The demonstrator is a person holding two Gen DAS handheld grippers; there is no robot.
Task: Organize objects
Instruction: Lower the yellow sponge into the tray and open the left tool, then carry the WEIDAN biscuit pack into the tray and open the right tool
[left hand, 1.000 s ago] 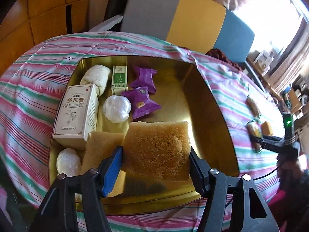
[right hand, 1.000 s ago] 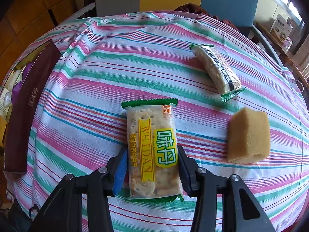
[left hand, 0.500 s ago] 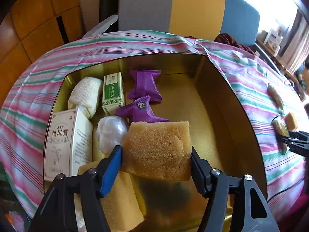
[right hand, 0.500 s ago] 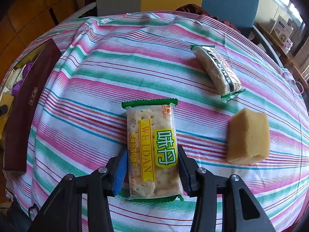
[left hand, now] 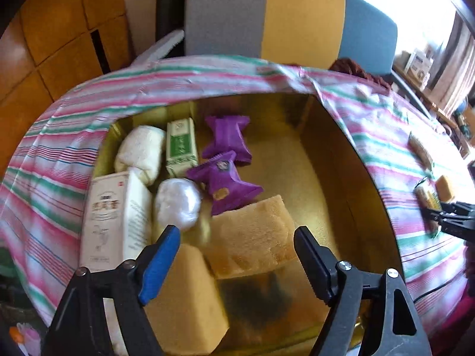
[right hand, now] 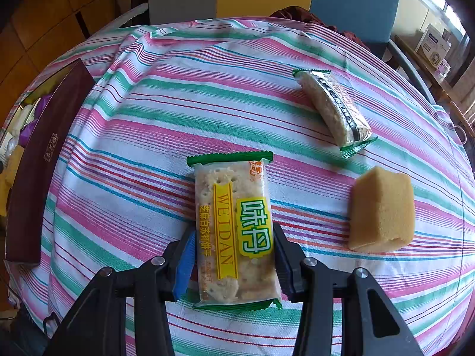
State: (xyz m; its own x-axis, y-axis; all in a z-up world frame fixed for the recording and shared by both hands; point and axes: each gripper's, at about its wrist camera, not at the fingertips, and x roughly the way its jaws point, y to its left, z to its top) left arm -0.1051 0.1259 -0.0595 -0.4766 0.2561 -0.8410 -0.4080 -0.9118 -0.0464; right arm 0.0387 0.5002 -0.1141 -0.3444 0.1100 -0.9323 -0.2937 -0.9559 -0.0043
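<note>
The left gripper (left hand: 236, 246) hangs over the gold-lined box (left hand: 341, 178), and its jaws have just been opening — they now stand spread, with the yellow sponge (left hand: 252, 237) lying loose between and just beyond them, touched by neither pad. A second sponge (left hand: 184, 299) lies right under the blue-padded finger (left hand: 158, 262), on the gripper's left. Further ahead sit two purple snack packets (left hand: 225, 160), a white wrapped ball (left hand: 176, 204), a green-and-white small box (left hand: 181, 148), a pale roll (left hand: 142, 151) and, off to the left, a tall white box (left hand: 114, 219). The right gripper (right hand: 234, 255) is clenched on the near half of the cracker packet (right hand: 234, 225) — both pads press its long sides while it rests on the striped tablecloth (right hand: 142, 160). To this gripper's right lies another sponge (right hand: 381, 210), well clear of it; ahead and to the right, a wrapped rice bar (right hand: 335, 109). The box's dark red side (right hand: 38, 160) stands far to its left.
</note>
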